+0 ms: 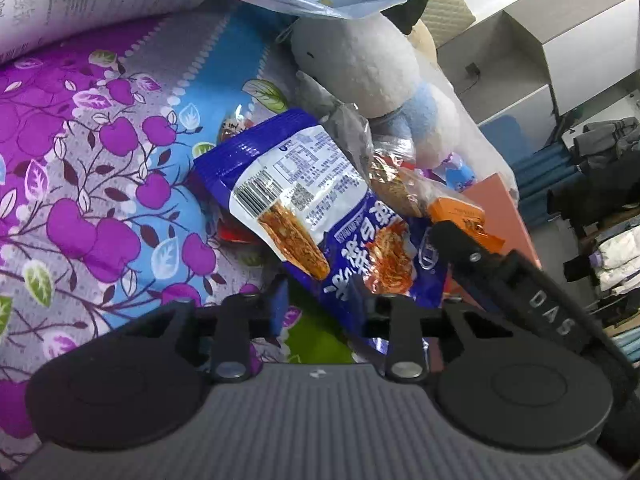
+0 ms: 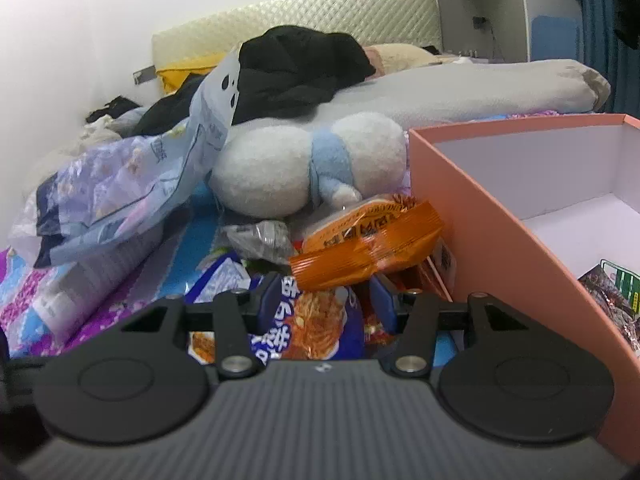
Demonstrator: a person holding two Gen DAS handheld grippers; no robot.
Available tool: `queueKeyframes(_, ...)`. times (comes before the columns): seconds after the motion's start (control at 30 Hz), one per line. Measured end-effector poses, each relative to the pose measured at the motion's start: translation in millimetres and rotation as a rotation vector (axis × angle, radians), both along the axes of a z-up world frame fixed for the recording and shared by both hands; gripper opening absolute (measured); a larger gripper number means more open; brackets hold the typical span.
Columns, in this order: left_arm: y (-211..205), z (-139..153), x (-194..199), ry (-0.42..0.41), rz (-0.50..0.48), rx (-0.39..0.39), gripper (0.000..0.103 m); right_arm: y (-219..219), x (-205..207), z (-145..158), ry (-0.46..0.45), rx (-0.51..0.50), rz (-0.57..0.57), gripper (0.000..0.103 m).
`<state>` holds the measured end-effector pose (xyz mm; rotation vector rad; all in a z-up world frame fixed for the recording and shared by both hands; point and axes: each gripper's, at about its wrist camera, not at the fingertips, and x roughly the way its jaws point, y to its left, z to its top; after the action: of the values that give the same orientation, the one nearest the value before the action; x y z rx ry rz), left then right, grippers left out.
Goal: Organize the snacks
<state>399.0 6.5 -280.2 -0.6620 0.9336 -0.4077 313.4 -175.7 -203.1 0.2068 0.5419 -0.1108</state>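
floral bedsheet (image 1: 100, 168), snack packets (image 1: 304, 200), plush toy (image 1: 360, 64)

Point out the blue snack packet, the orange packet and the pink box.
blue snack packet (image 1: 304, 184): left wrist view, white back label.
orange packet (image 2: 368, 244): right wrist view, crinkled middle.
pink box (image 2: 472, 216): right wrist view, outer side wall.

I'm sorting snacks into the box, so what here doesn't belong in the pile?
A white and blue plush toy lies against the snack packets, right behind the orange packet and beside the pink box. It is no snack. A crumpled clear wrapper in front of it looks like rubbish.
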Motion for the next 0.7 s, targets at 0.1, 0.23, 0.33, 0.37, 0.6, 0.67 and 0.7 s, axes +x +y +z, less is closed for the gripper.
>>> queueKeyframes(0.1, -2.1, -1.4, 0.8, -0.002, 0.007, -0.002, 0.023, -1.9, 3.1, 2.2, 0.011, 0.033, -0.039, 0.053)
queueKeyframes(0.23, -0.3, -3.5, -1.8, -0.004, 0.02, -0.009, 0.018, -4.4, 6.3, 3.4, 0.011, 0.059, -0.068, 0.053)
queueKeyframes(0.33, 4.9, -4.1, -5.9, -0.002, 0.031, -0.016, 0.016, -6.2, 9.8, 2.6, 0.03, 0.069, -0.079, 0.053)
queueKeyframes(0.37, 5.5, -4.1, -5.7, 0.0, 0.034, -0.017, 0.015, -6.7, 10.1, 3.0, 0.03, 0.069, -0.084, 0.052)
queueKeyframes(0.6, 12.1, 3.0, -12.9, -0.008, 0.041, -0.017, 0.013, -7.7, 0.9, 8.8, 0.031, 0.046, -0.072, 0.011)
queueKeyframes(0.67, 14.9, 5.5, -16.9, -0.01, 0.044, -0.016, 0.012, -8.0, -3.4, 10.2, 0.031, 0.038, -0.063, 0.005)
queueKeyframes(0.7, 16.2, 7.4, -19.4, -0.011, 0.045, -0.016, 0.012, -8.4, -6.2, 11.3, 0.031, 0.038, -0.056, 0.004)
